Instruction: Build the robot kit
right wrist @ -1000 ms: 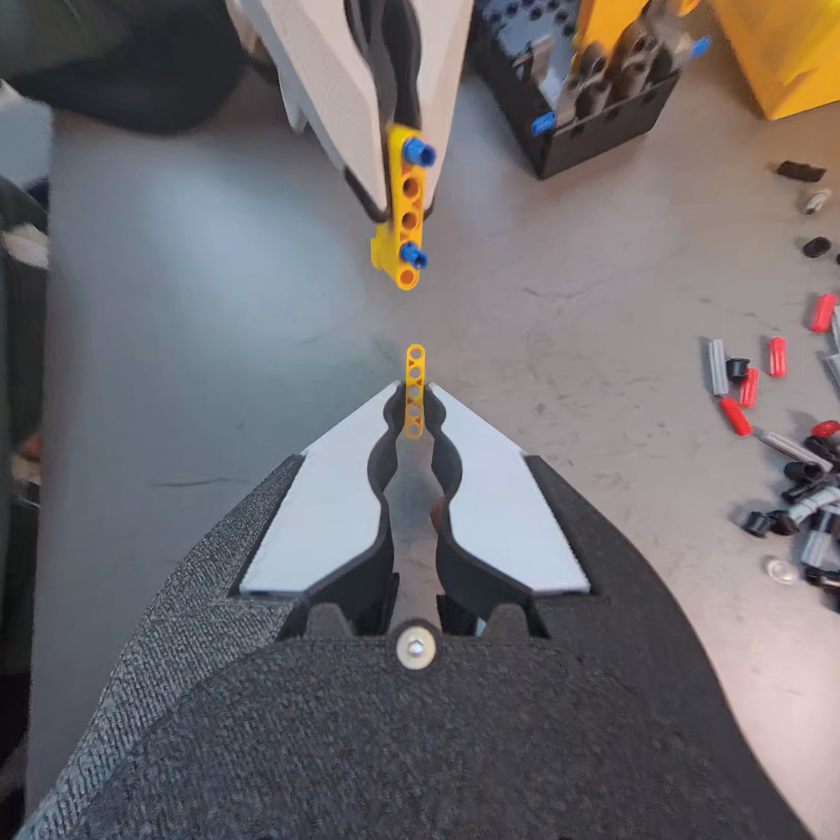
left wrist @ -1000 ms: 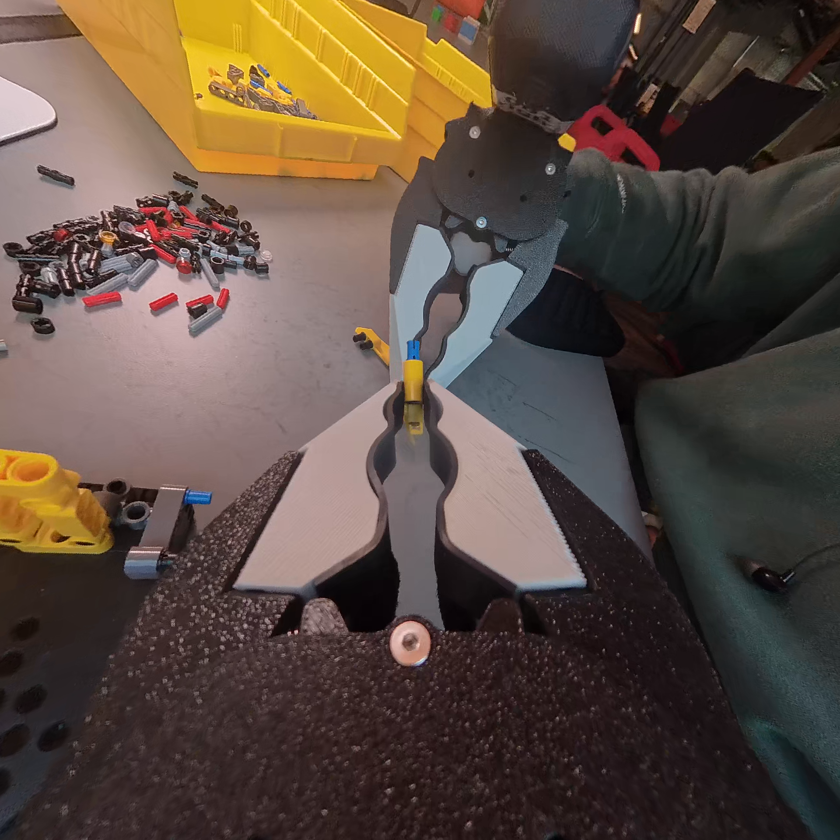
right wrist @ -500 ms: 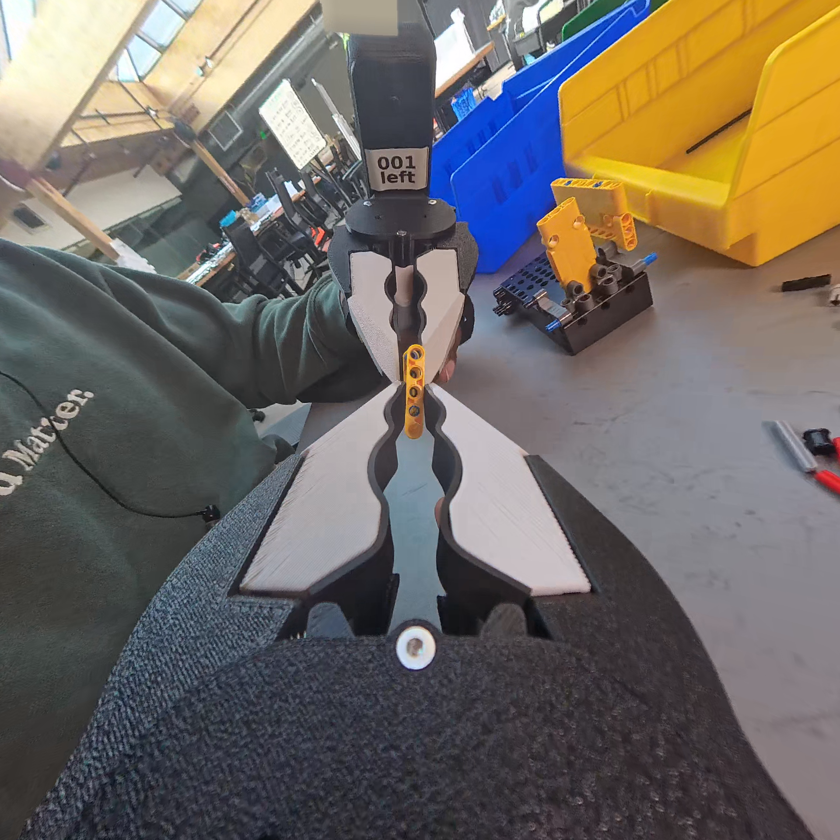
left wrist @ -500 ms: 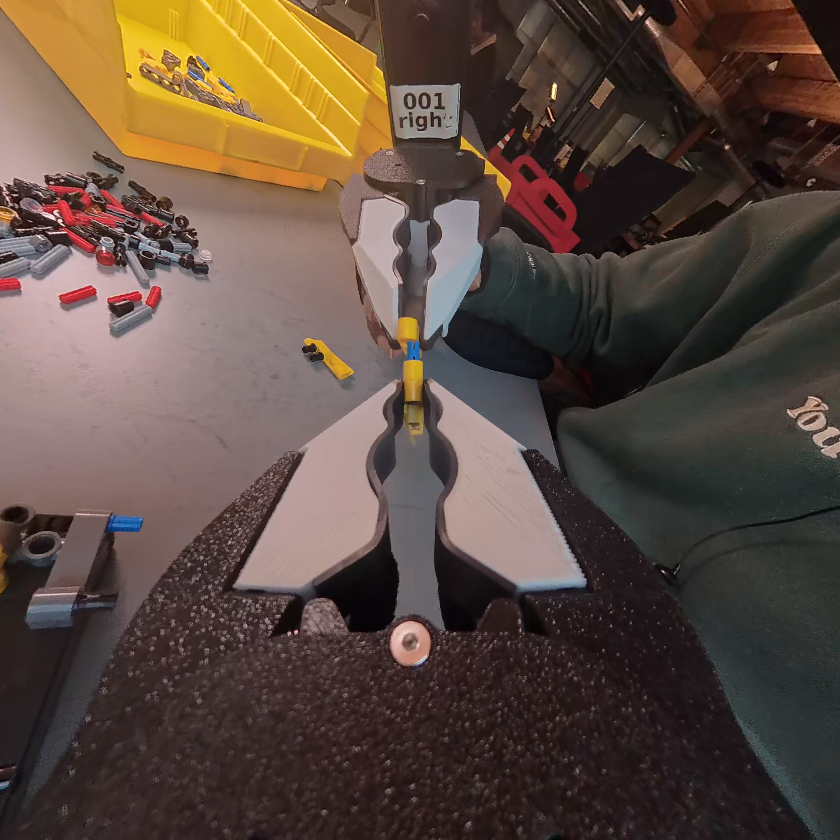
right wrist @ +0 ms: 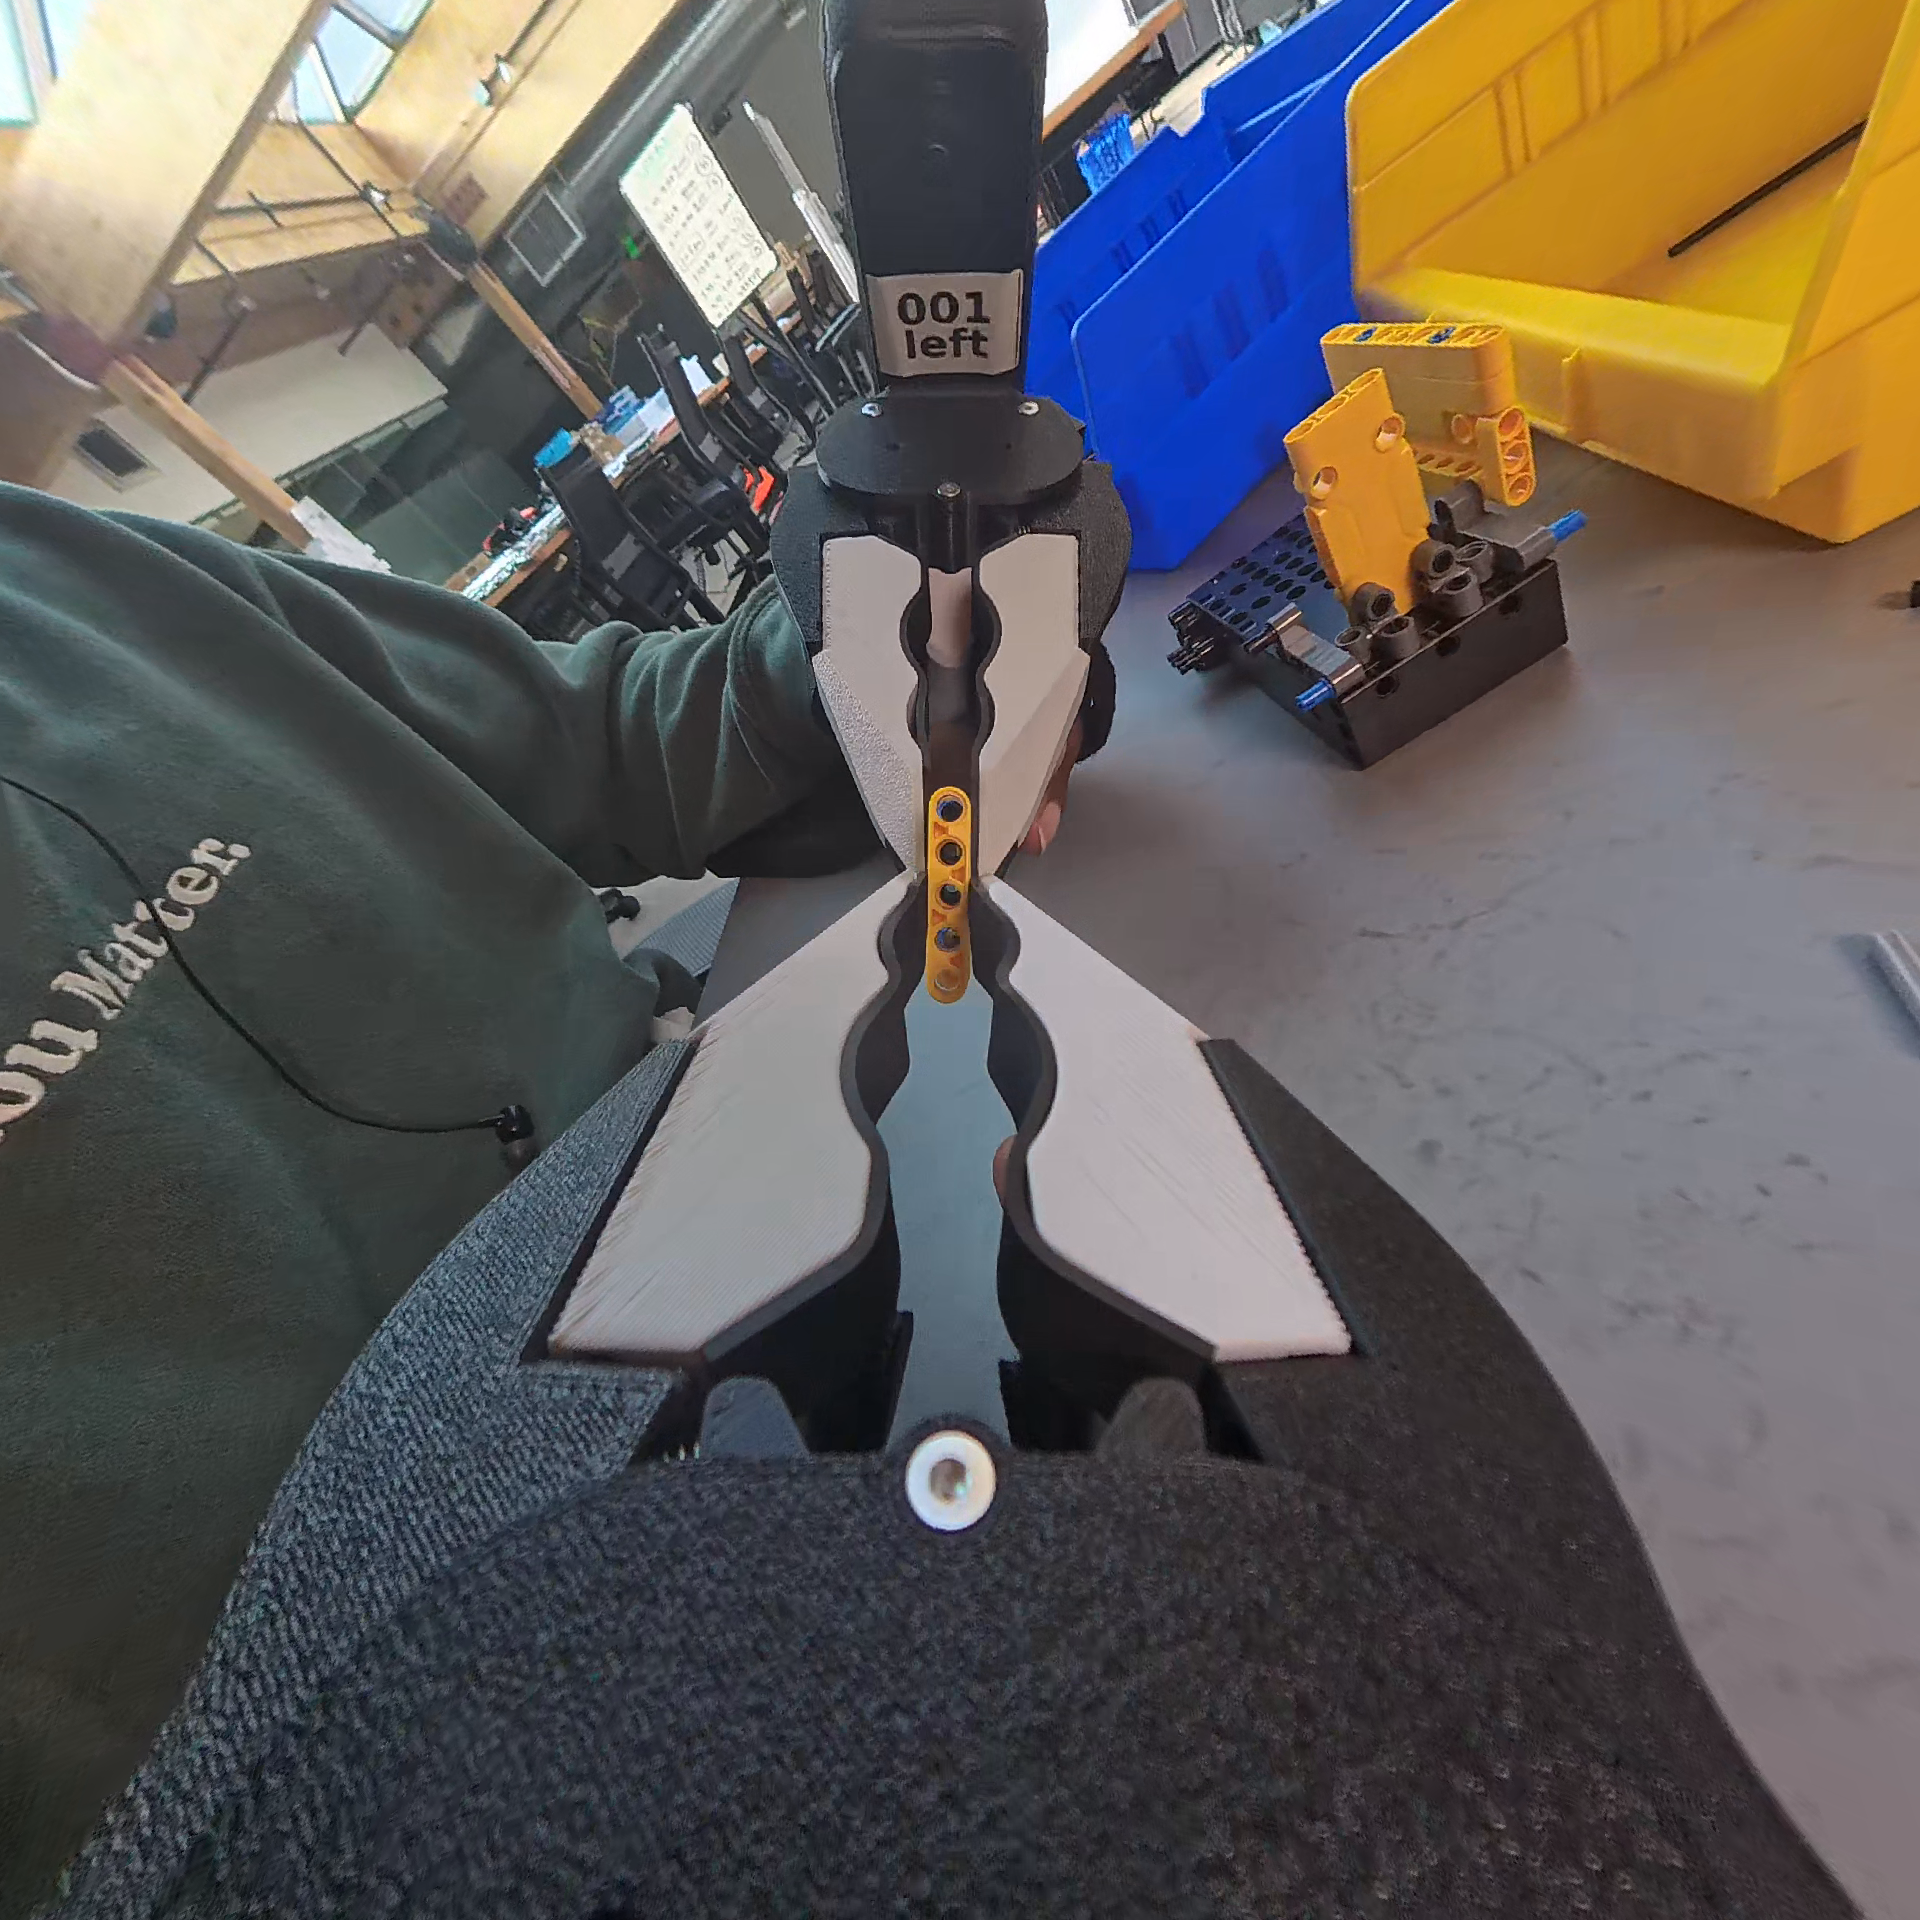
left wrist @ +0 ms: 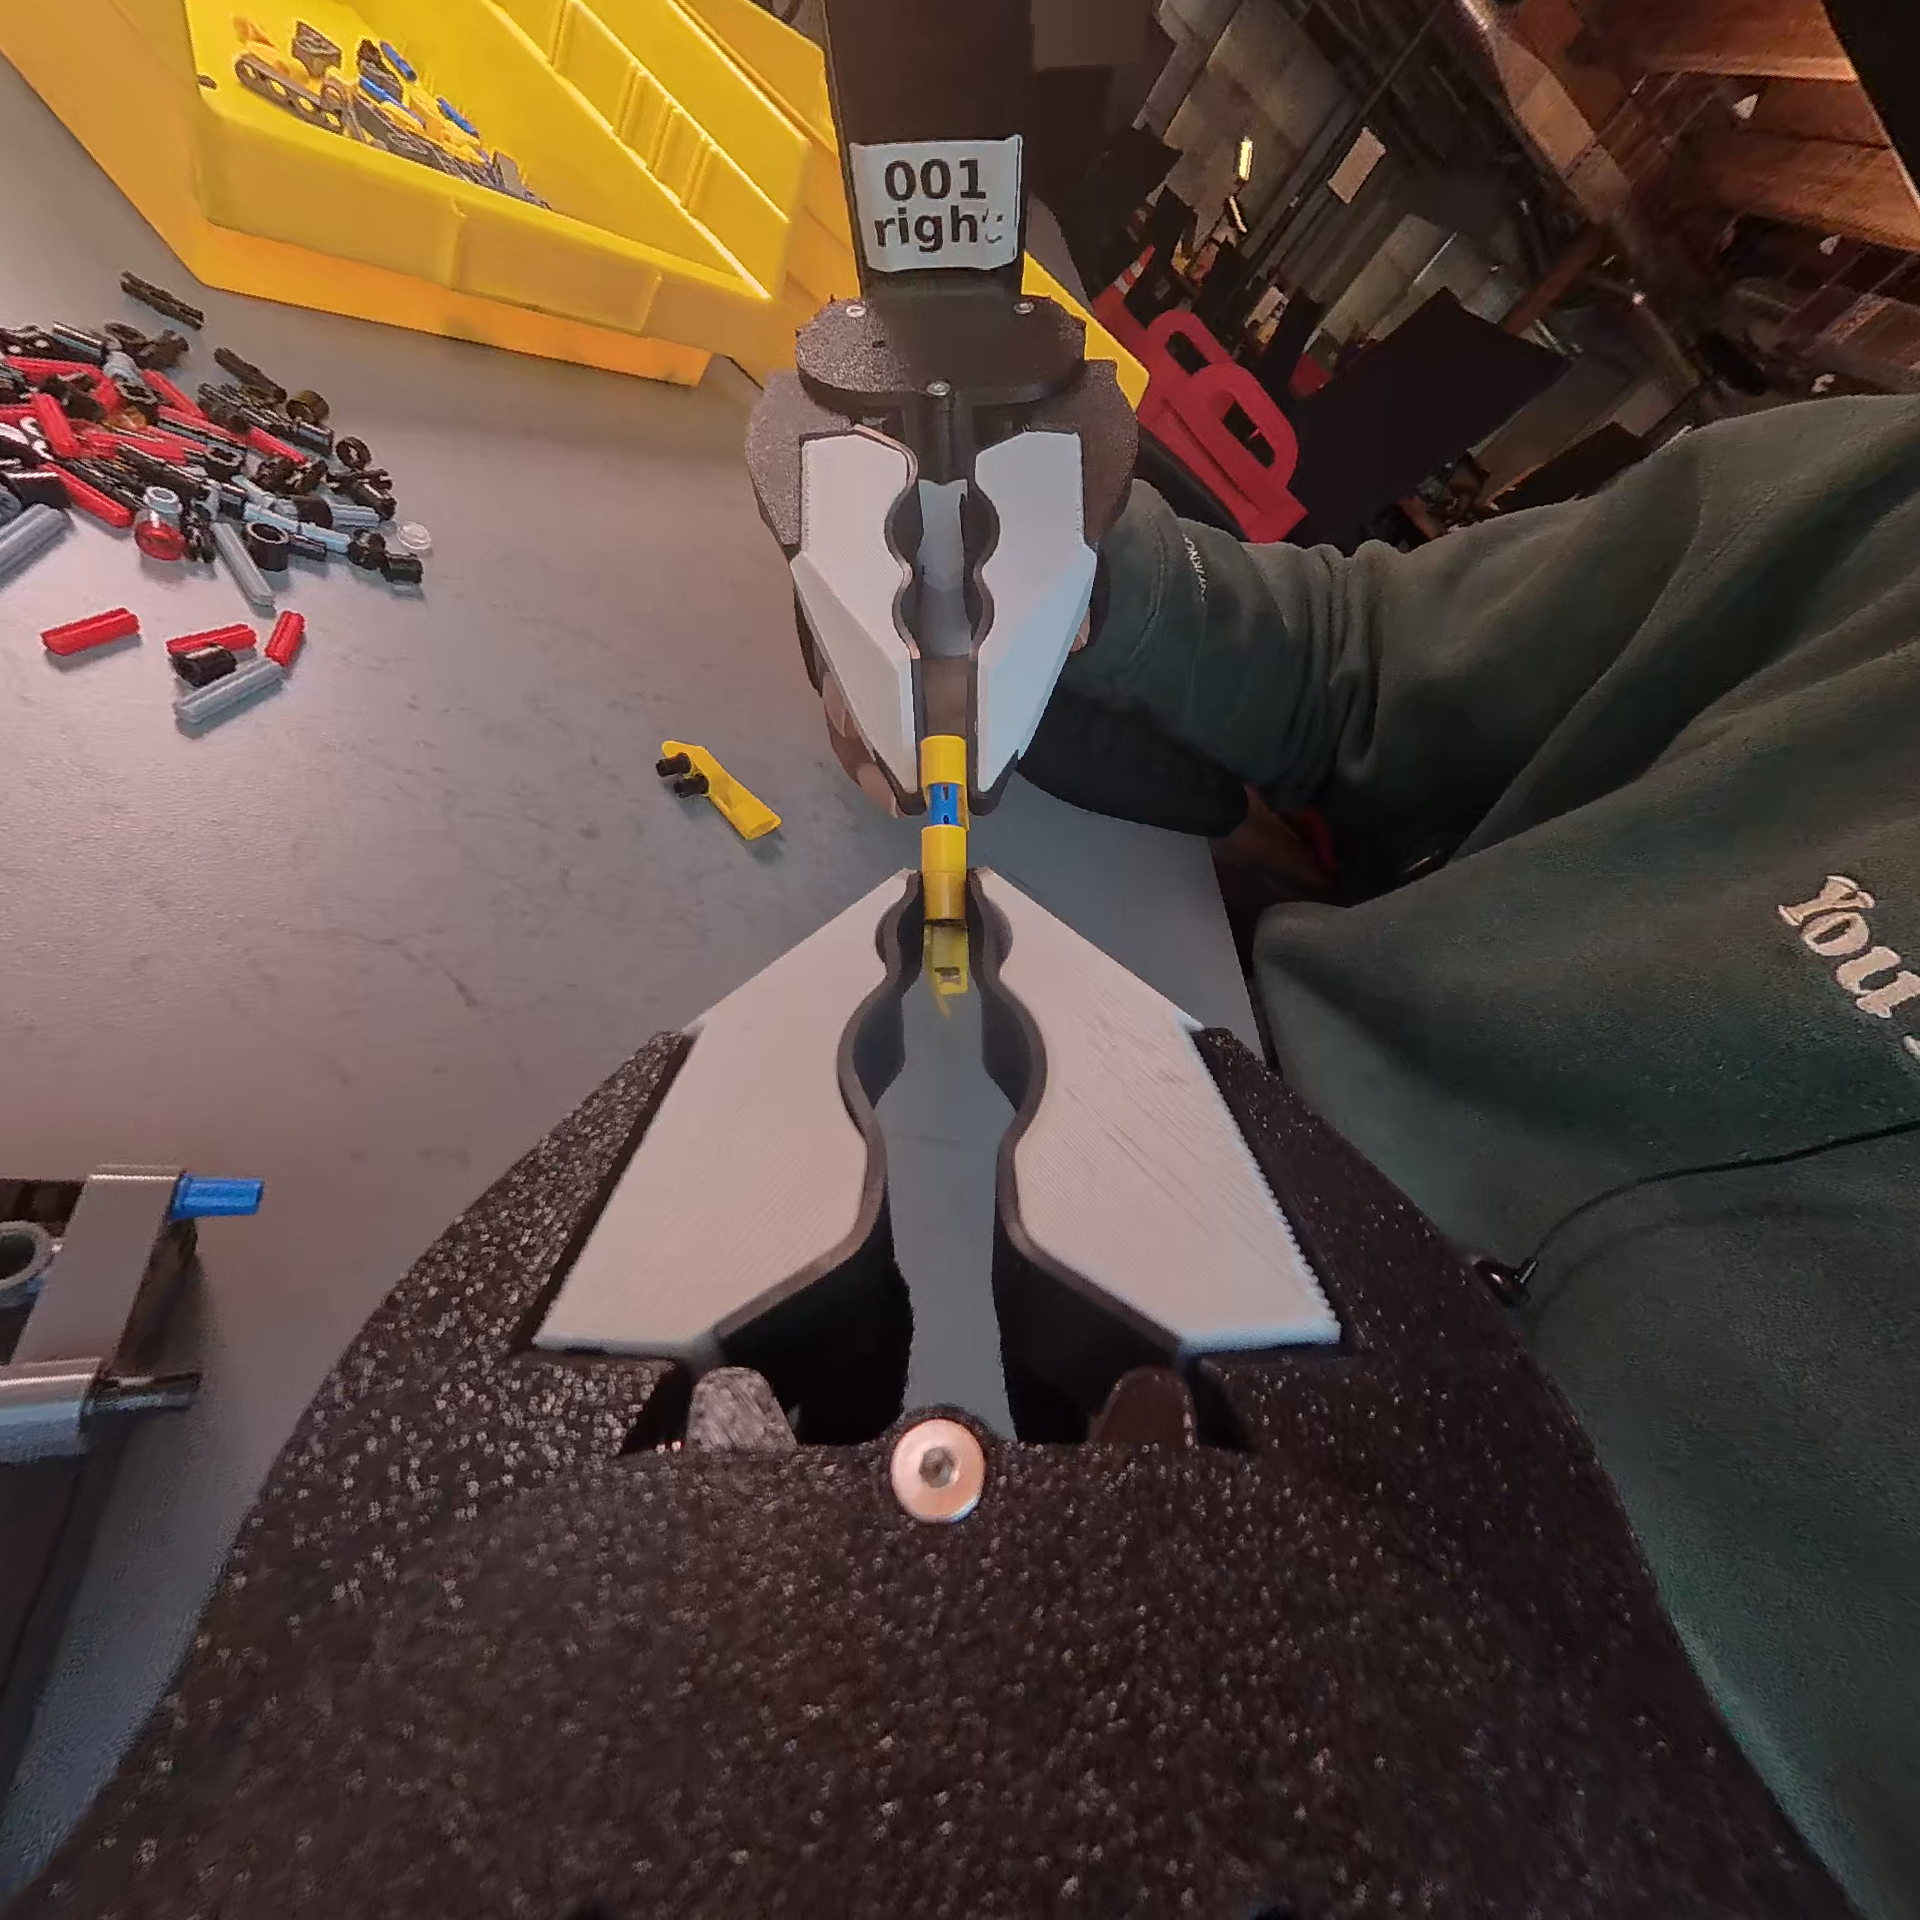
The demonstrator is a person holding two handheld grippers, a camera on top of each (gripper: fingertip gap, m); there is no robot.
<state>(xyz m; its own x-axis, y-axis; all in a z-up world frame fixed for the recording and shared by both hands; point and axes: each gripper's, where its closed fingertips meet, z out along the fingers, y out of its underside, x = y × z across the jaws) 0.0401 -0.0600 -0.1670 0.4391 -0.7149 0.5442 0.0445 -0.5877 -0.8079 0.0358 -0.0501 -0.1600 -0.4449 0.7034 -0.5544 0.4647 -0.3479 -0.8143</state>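
Observation:
My left gripper is shut on a yellow beam that carries a blue pin. My right gripper is shut on a thin yellow beam with holes. The two grippers face each other tip to tip above the grey table. In the left wrist view, the right gripper holds its thin beam against the blue pin. In the right wrist view, the left gripper sits just behind the thin beam, whose holes show blue.
Yellow bins and a pile of small red, black and grey parts lie far left. A yellow piece with black pins lies on the table. A black base with a yellow assembly stands before blue bins. Green sleeves flank both grippers. My left and right fingertips are right by each other.
Both grippers swung up from pointing down at the table to face each other. The two yellow beams came together from well apart; in the last half second they barely moved.

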